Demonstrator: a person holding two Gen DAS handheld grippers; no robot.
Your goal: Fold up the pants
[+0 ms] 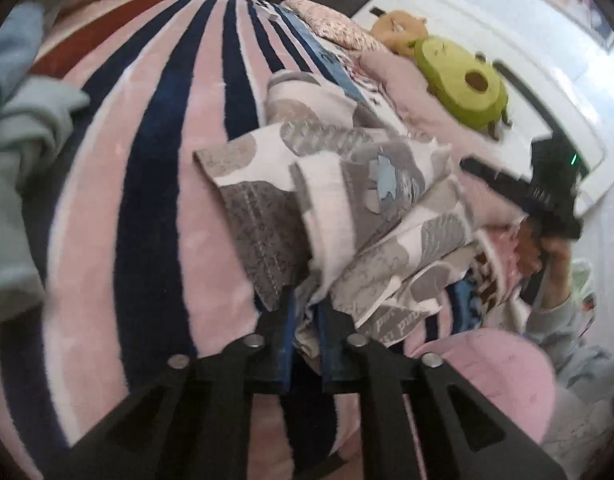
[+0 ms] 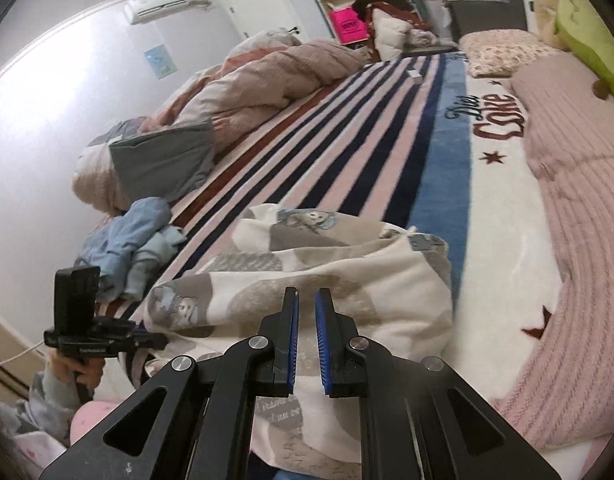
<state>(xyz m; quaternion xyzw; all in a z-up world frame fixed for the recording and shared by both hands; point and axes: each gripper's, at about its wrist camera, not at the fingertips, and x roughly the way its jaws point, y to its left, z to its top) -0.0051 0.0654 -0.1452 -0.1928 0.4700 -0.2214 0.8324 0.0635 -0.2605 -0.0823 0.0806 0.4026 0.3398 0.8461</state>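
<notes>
Black left gripper [image 1: 305, 320], jaws narrowed on a bunched edge of the patterned pants [image 1: 347, 200], apparently pinching it, likely to carry the fold. Pants lie crumpled on the striped blanket [image 1: 155, 160]. Right gripper [image 2: 307, 300] hovers above the pants, jaws nearly shut, nothing held, perhaps repositioning. Avocado plush [image 1: 459, 80] well apart.
</notes>
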